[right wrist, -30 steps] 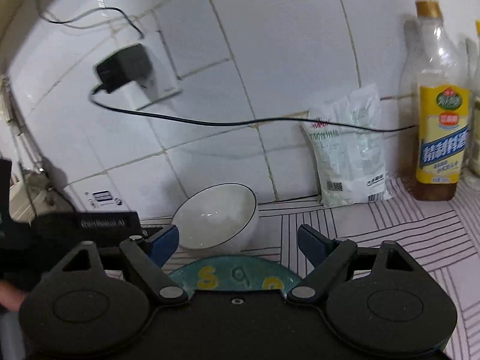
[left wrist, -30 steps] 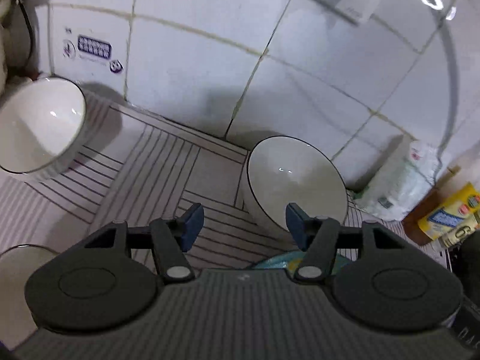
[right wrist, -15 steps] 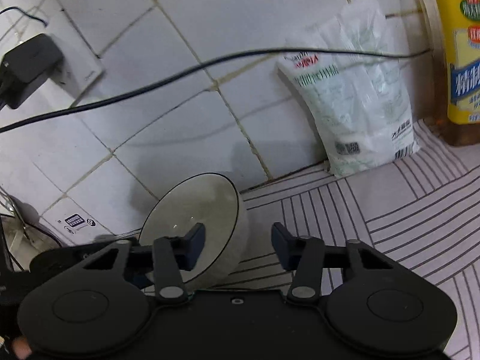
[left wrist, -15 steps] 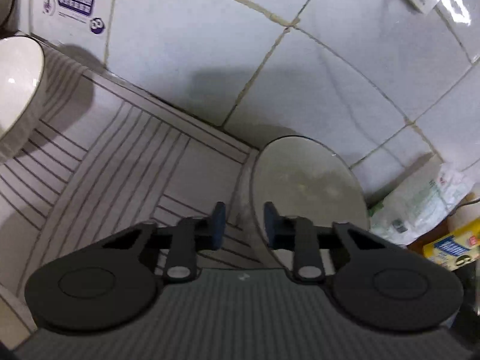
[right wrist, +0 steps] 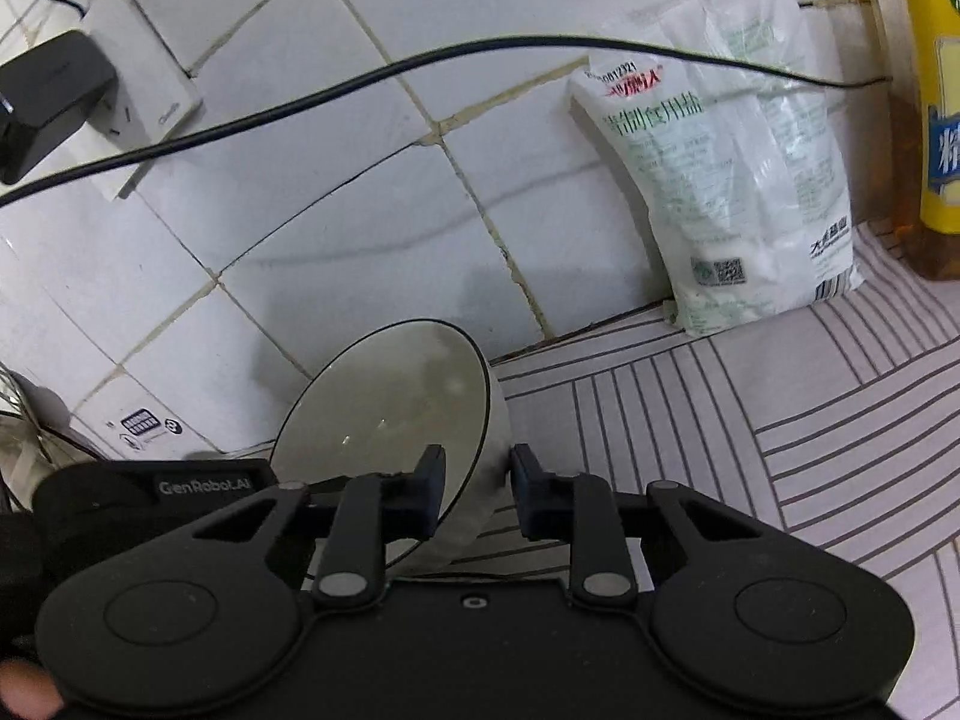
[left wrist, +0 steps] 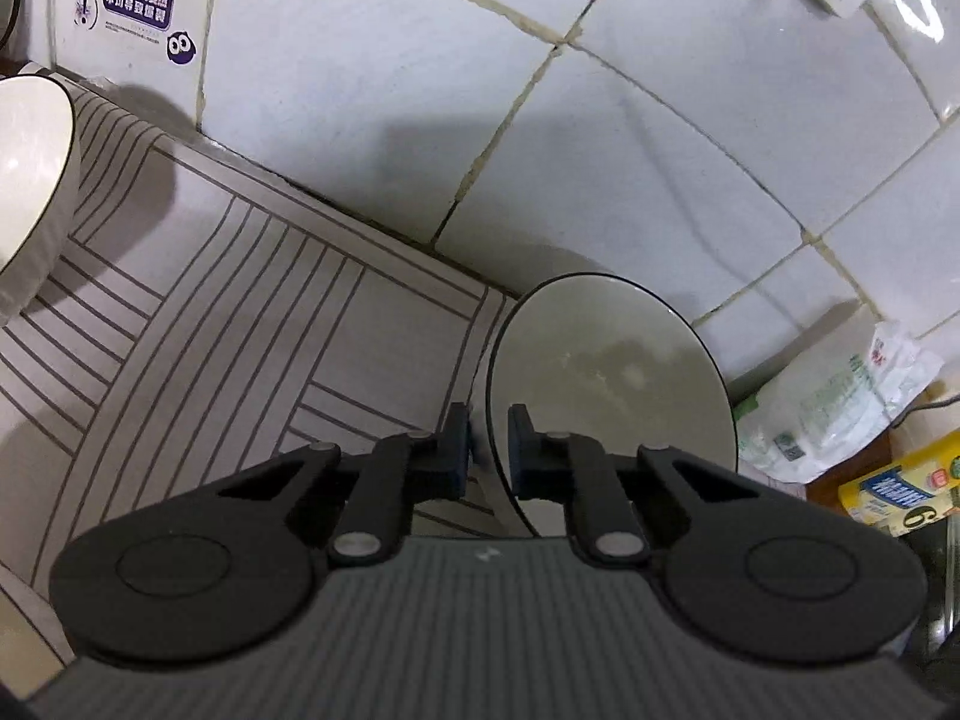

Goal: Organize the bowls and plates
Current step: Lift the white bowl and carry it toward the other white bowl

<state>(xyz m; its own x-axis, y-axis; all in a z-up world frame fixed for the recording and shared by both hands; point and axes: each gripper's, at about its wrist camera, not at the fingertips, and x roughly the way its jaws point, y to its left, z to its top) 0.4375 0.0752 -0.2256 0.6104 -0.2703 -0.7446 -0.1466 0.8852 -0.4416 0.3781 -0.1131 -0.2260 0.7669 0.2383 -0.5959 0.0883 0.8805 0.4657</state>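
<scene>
Tongs both closed since 1 s ago: left tongs [left wrist: 487, 441] & right tongs [right wrist: 477, 483] clamp bowl [right wrist: 396, 420] rim.

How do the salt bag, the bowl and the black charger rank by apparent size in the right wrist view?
1. salt bag
2. bowl, close to the bag; its nearness to the camera makes this unsure
3. black charger

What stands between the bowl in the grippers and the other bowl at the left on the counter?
Nothing visible. The left gripper and the right gripper both clamp the tilted bowl at its rim. In the left wrist view, only the striped mat lies between it and the other bowl.
</scene>
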